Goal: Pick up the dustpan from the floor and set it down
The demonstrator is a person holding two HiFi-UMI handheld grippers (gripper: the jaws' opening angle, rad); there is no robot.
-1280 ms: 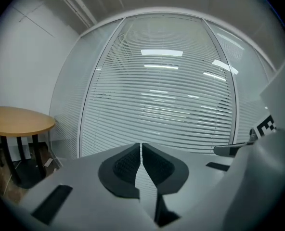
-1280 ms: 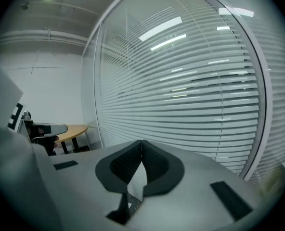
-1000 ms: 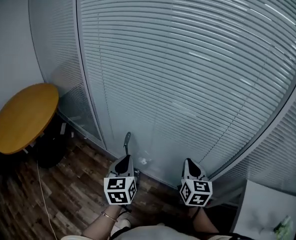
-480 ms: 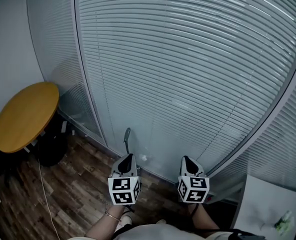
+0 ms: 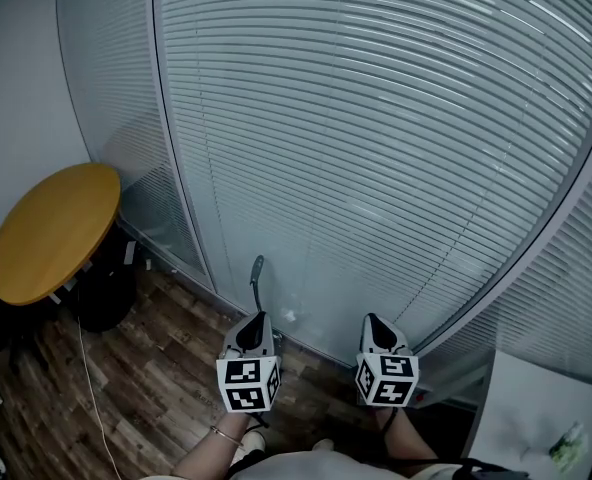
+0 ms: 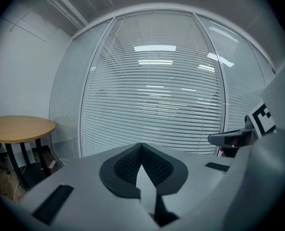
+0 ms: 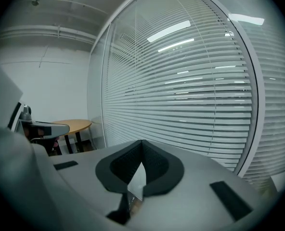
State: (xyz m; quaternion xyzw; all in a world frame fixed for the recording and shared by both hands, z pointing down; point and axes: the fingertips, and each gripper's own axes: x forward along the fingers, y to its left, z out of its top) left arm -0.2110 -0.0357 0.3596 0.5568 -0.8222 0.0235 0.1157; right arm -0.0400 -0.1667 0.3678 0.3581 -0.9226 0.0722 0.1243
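A: What is the room like?
B: Wood-plank floor point(image 5: 146, 388), blind-covered glass wall point(image 5: 376, 148), round yellow table point(image 5: 51, 233) at left.
A: And the dustpan point(image 5: 256, 276)?
B: Seemingly its dark handle, upright by the glass, just beyond the left gripper point(image 5: 259, 320). That and the right gripper point(image 5: 373, 320) have jaws closed, empty.

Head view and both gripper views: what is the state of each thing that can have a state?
Left hand-held gripper: shut, nothing between its jaws.
Right hand-held gripper: shut, nothing between its jaws.
Blinds: lowered, behind glass.
Dark handle: upright by the glass, not held.
Round table: standing upright.
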